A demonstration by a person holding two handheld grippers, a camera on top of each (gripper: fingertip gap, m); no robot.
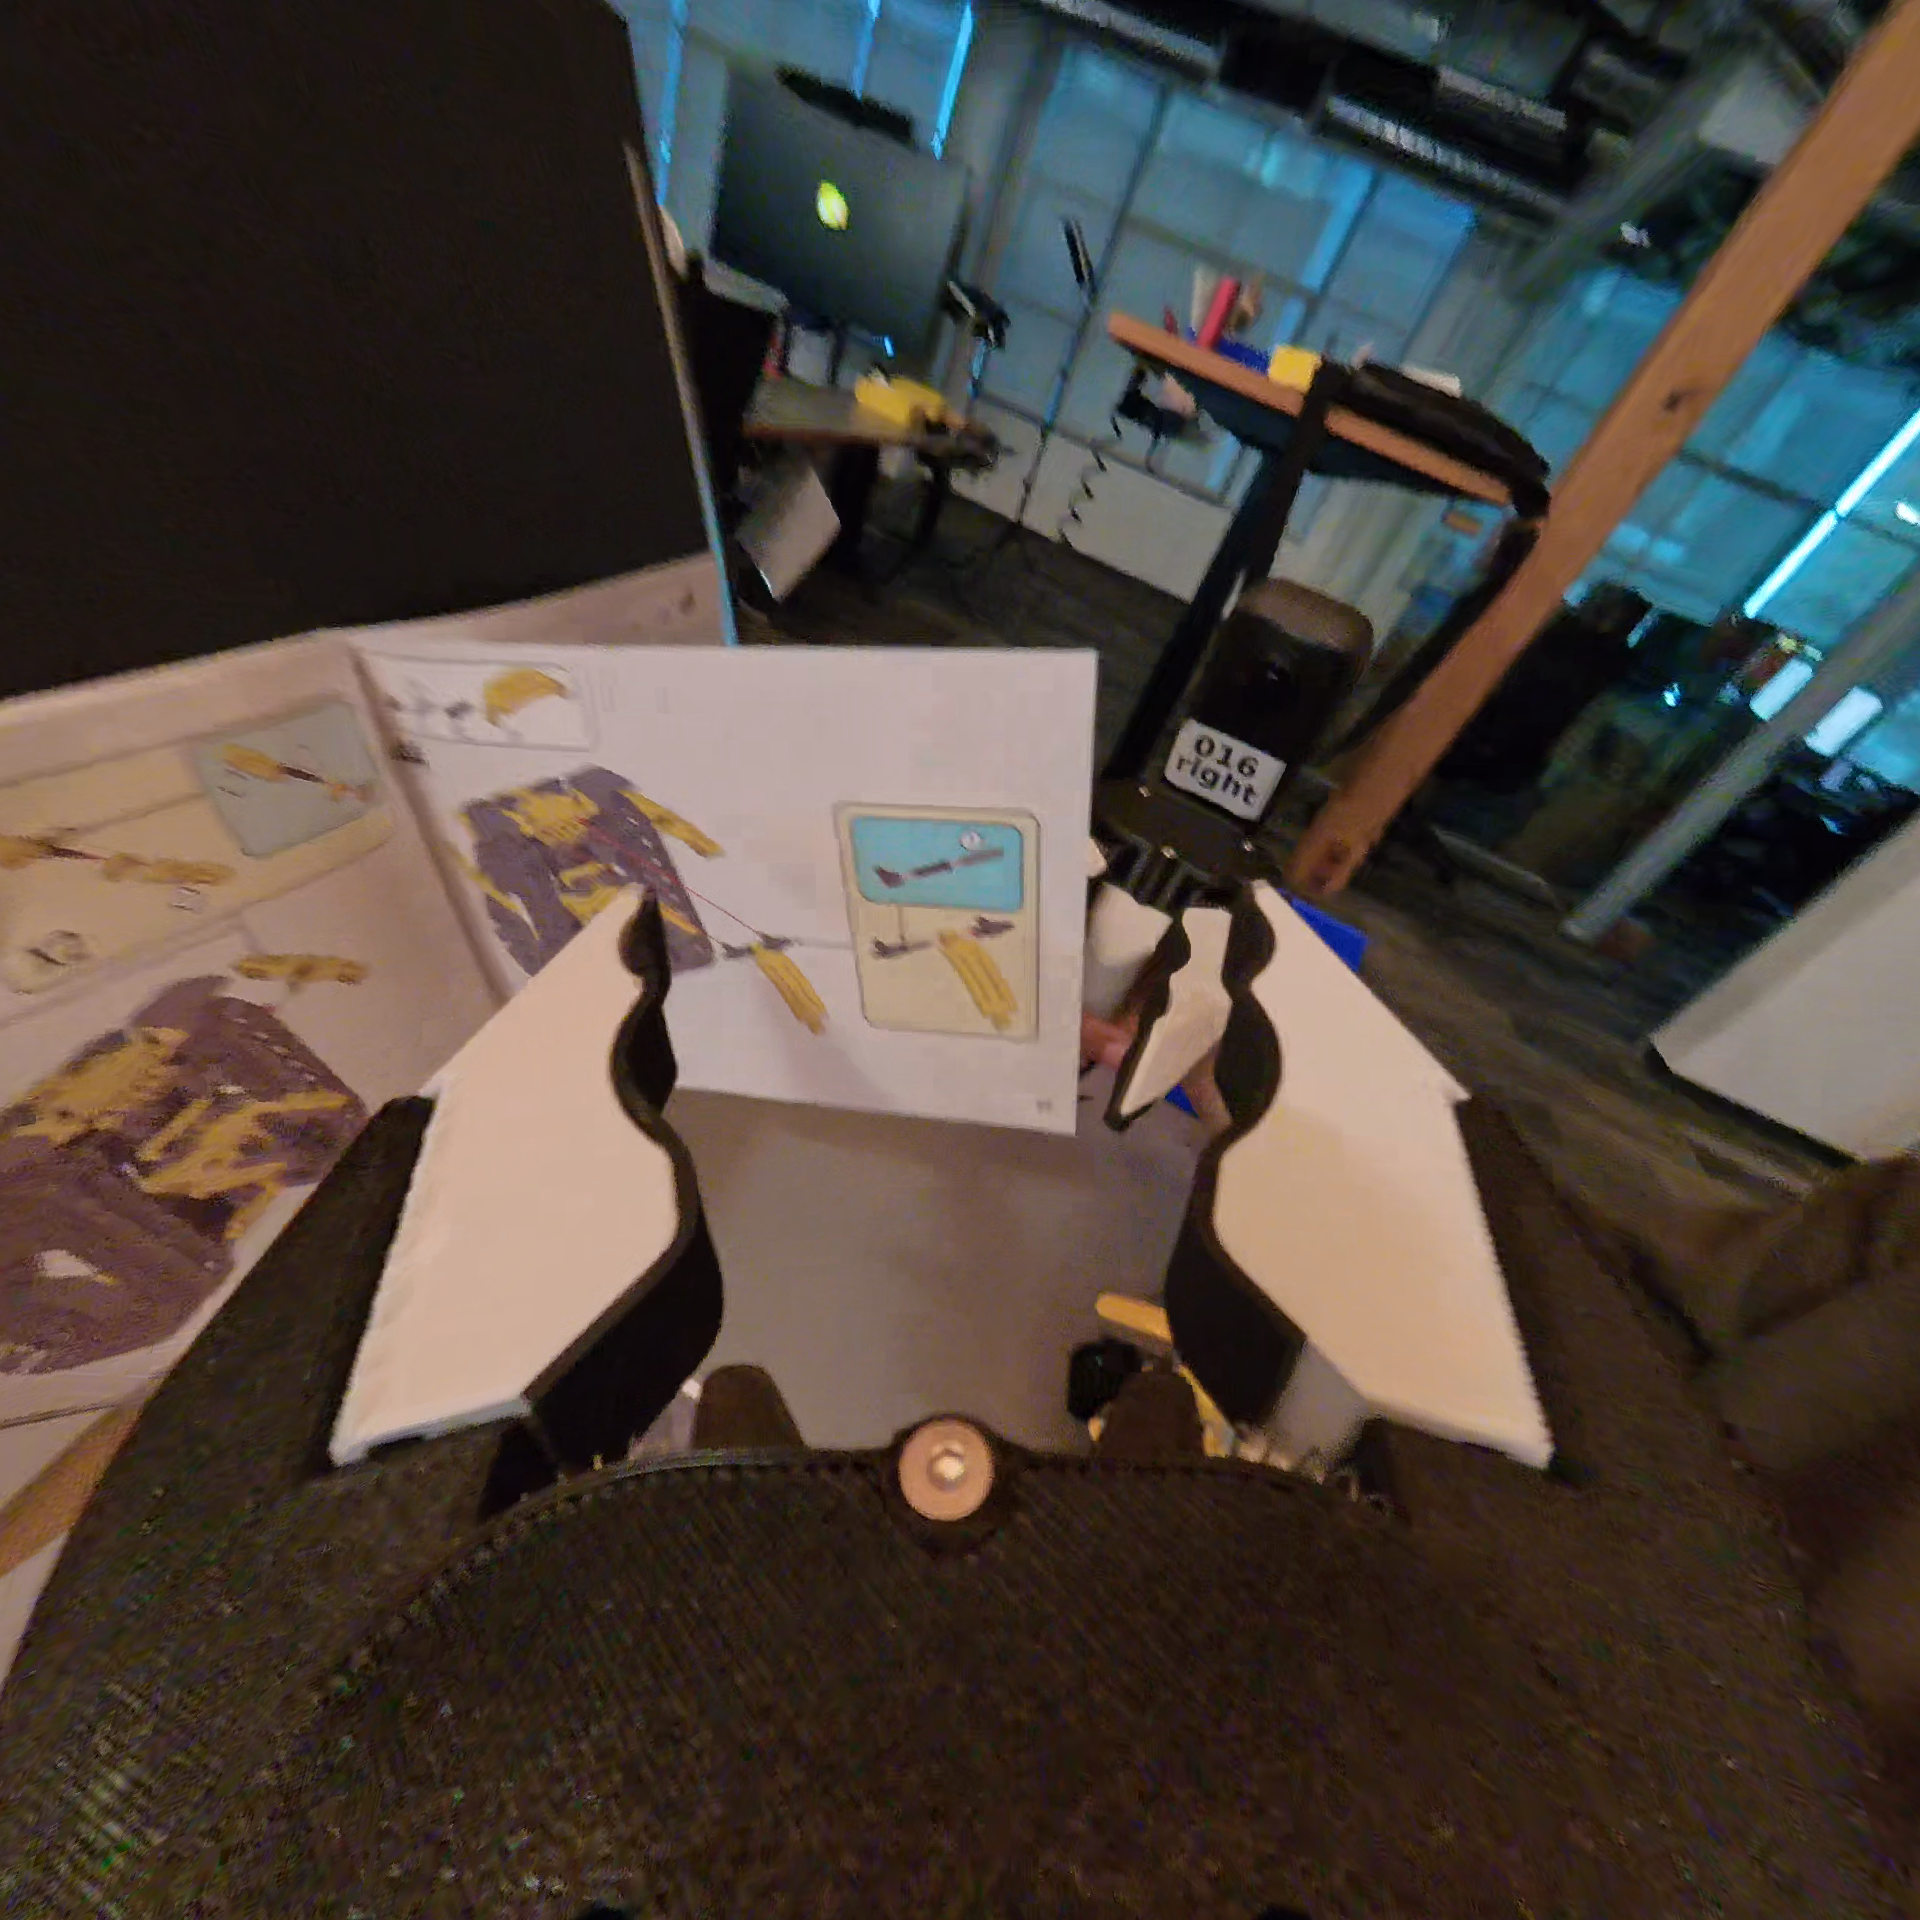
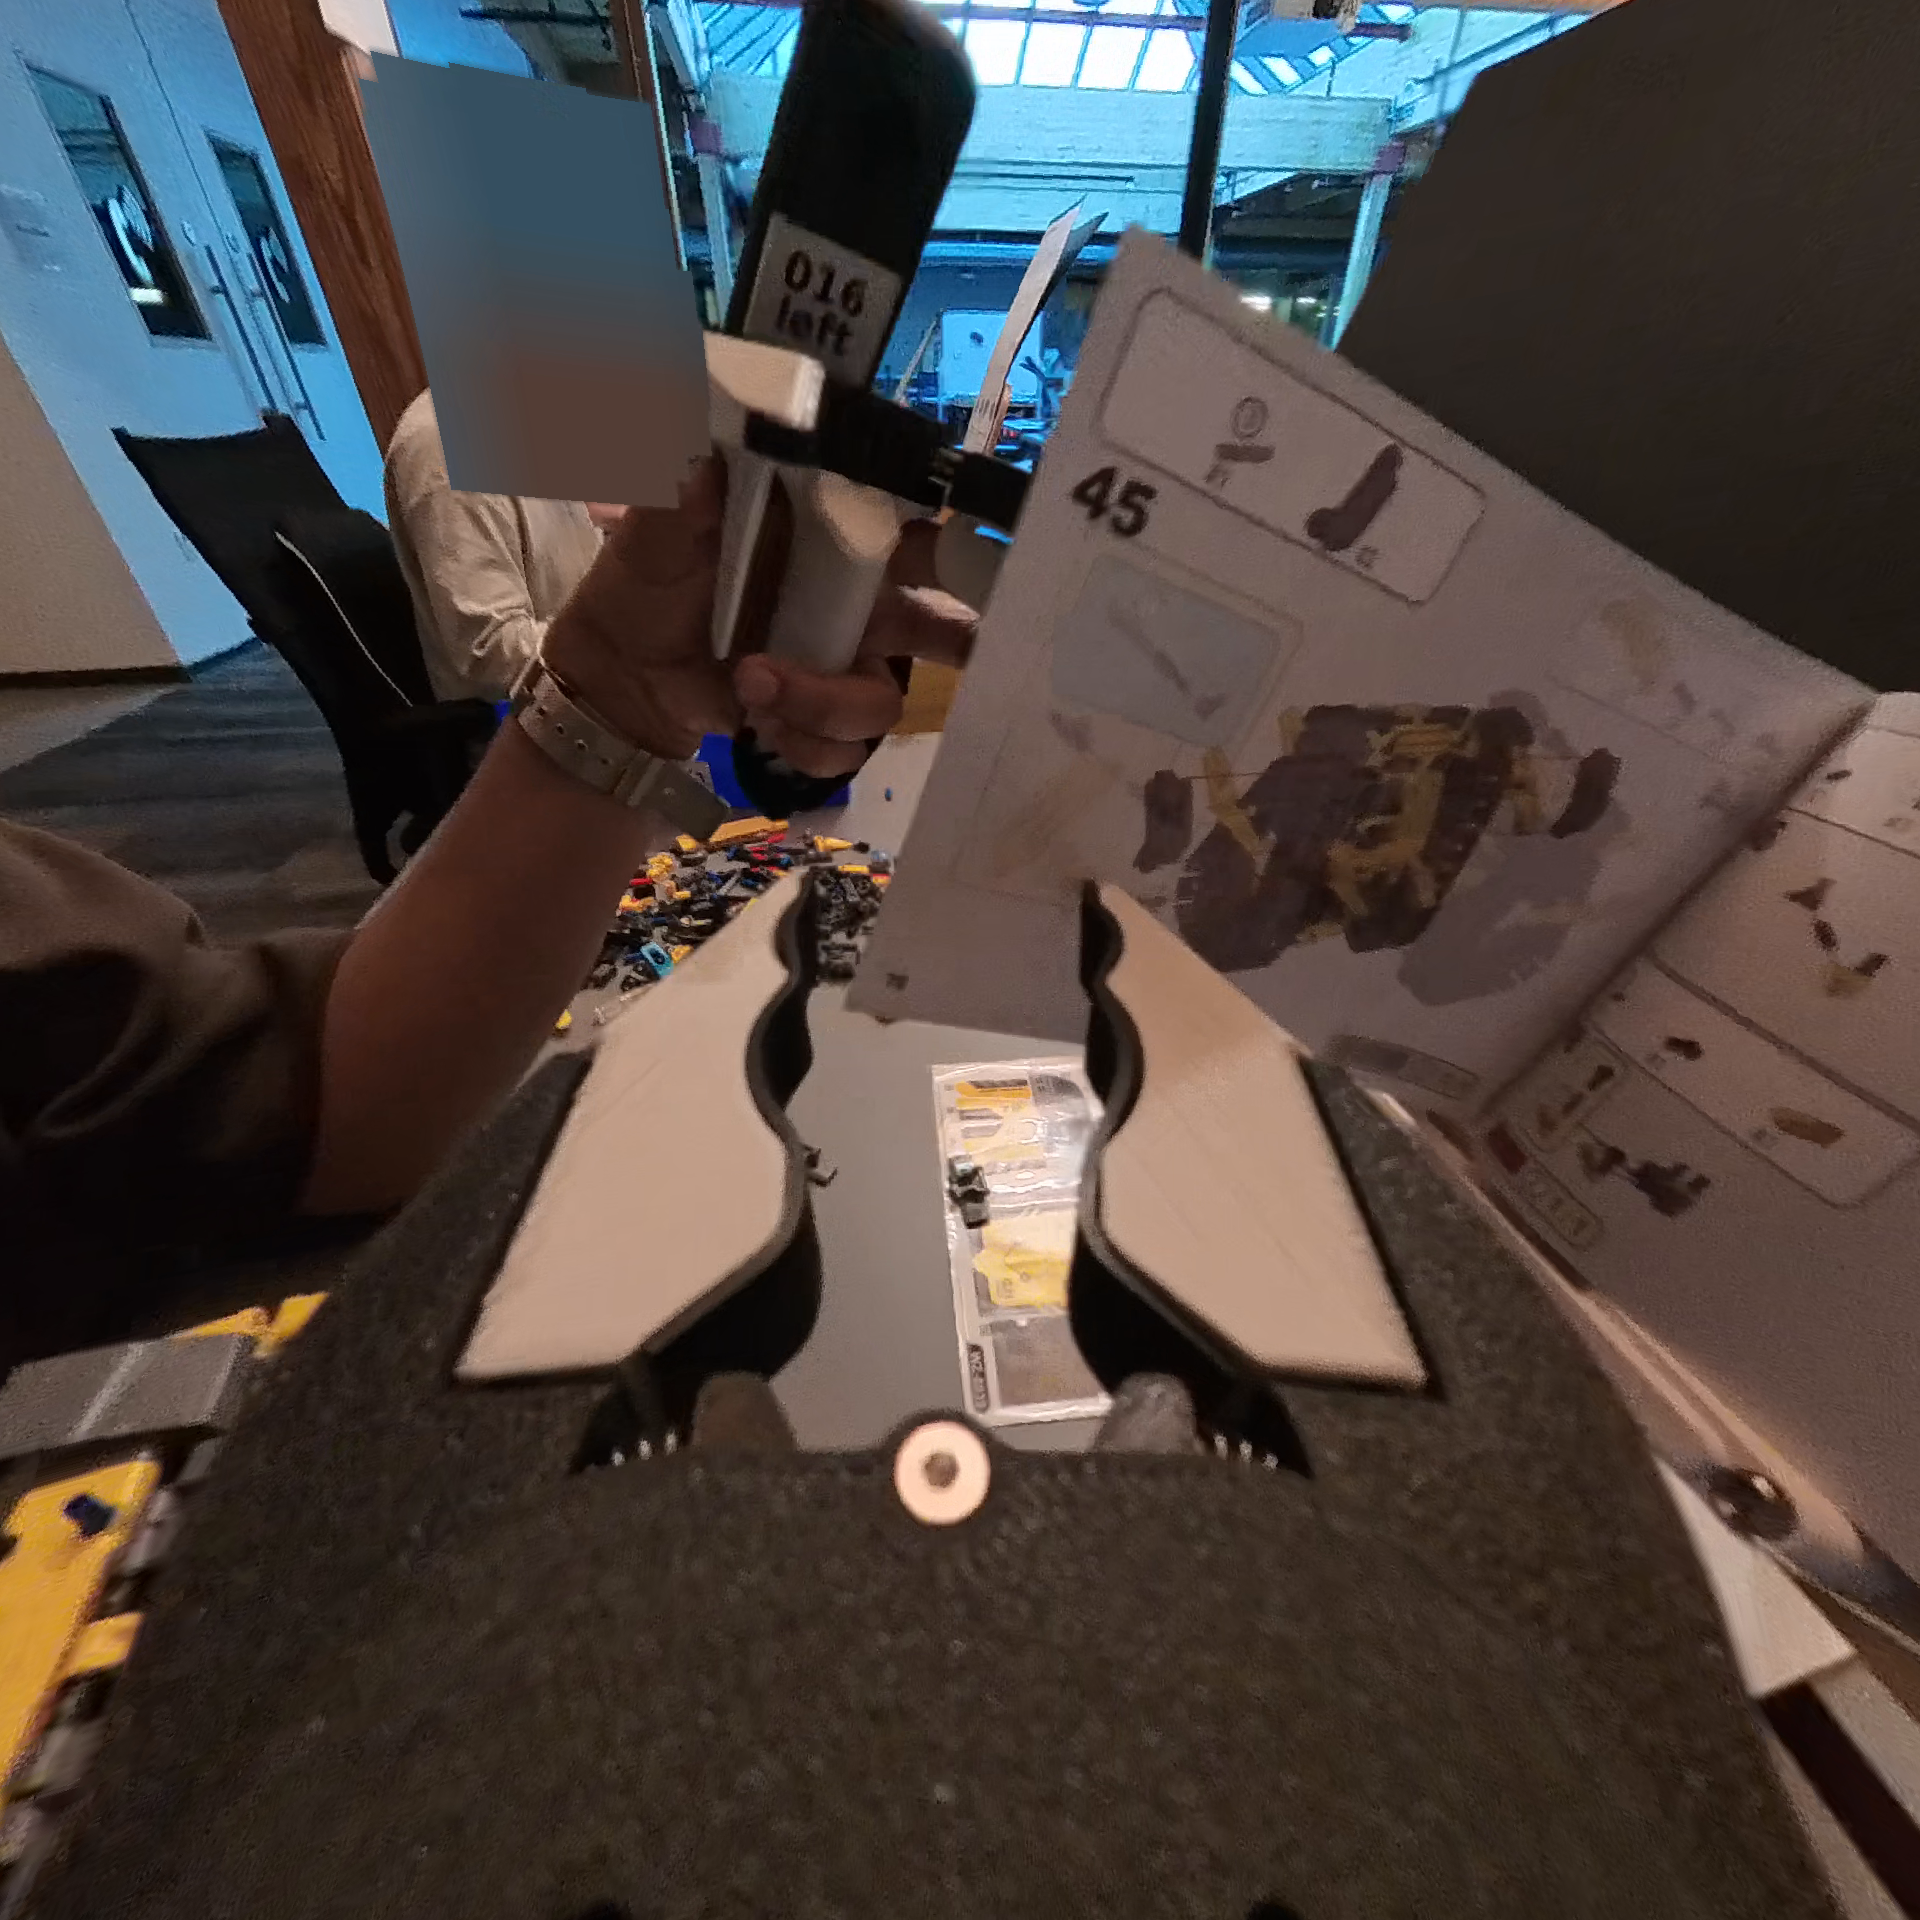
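The left gripper (image 1: 935,925), black-bodied with white wedge-shaped fingers (image 1: 540,1174), holds its jaws wide apart with nothing between them. The right gripper (image 2: 945,914) (the same black and white build) is likewise spread and empty. In the right wrist view a bare hand (image 2: 717,644) wraps the left gripper's white handle, forearm raised, a pale strap on the wrist.
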